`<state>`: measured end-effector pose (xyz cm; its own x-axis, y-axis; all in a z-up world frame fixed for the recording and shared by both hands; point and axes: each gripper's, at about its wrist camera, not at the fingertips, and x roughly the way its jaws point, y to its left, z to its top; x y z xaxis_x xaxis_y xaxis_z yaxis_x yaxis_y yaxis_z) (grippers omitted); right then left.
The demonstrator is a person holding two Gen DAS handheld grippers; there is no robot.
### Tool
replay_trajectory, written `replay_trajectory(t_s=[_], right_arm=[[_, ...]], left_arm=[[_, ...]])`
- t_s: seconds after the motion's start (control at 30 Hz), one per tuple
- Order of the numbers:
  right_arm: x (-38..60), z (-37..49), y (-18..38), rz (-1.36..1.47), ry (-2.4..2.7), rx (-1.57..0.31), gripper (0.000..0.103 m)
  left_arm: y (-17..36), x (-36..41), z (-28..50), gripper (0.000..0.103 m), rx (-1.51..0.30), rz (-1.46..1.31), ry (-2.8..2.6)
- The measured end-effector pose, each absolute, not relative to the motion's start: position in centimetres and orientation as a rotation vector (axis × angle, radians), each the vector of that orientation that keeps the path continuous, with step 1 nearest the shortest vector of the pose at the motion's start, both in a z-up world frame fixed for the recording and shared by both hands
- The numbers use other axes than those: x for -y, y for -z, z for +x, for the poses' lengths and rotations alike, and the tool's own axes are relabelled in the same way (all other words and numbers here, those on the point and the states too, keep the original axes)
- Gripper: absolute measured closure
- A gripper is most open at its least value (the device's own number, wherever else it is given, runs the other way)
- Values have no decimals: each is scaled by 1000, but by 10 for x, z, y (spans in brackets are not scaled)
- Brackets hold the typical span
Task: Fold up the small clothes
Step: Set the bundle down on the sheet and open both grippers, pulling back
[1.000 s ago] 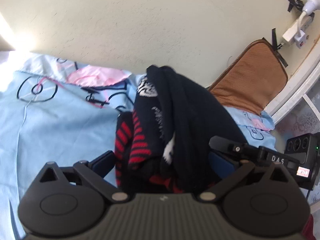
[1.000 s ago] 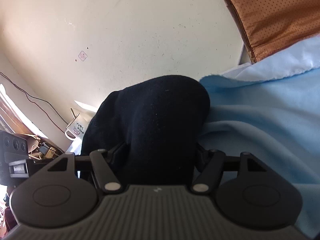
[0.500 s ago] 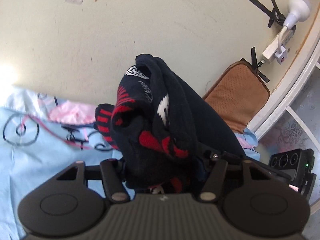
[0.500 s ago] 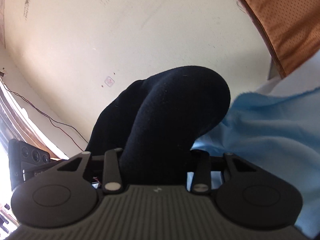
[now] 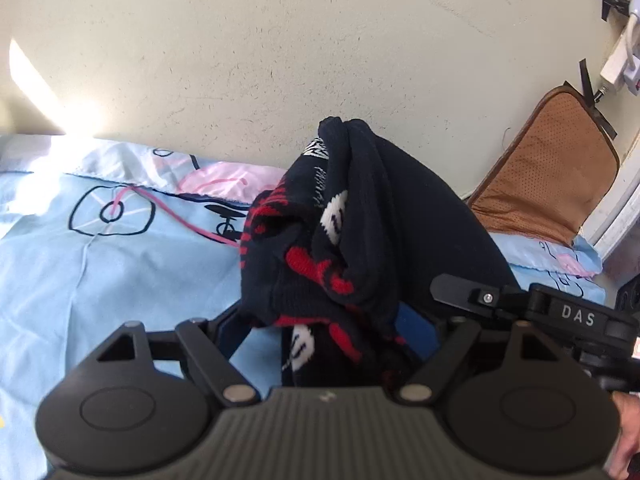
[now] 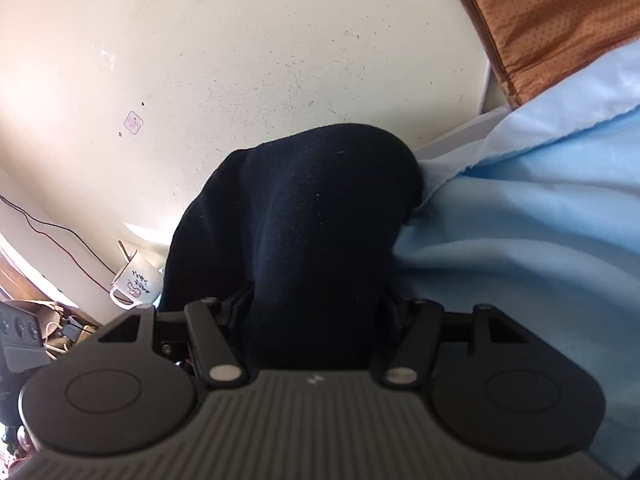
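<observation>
The dark sock (image 5: 360,240) rises straight ahead of both grippers, above the bed (image 5: 100,272). It sits between the opening jaws of the left gripper (image 5: 328,328) and the right gripper (image 6: 316,312); whether the pads press it, I cannot tell.

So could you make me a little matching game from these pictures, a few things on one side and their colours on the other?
Things:
1. garment
2. bedsheet
3. cushion
4. mug

Colours:
A. brown with small dots
B. white with dark writing
C. dark with red and white pattern
D. light blue with drawings

Pairs: 1-C, 2-D, 3-A, 4-B
</observation>
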<state>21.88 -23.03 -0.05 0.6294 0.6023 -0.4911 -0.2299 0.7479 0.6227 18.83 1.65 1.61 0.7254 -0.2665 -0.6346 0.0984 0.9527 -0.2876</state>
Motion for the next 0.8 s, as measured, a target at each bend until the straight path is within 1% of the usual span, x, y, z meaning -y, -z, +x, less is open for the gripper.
replay_trajectory(t_s=[0.17, 0.47, 0.8], right_arm=[[249, 167, -16, 478, -472, -708, 35], [263, 67, -15, 431, -400, -662, 34], [260, 7, -12, 301, -341, -582, 32]], left_arm=[[-18, -14, 134, 23, -712, -219, 167], [-10, 14, 71, 21, -703, -135, 115], [5, 33, 22, 20, -646, -37, 5]])
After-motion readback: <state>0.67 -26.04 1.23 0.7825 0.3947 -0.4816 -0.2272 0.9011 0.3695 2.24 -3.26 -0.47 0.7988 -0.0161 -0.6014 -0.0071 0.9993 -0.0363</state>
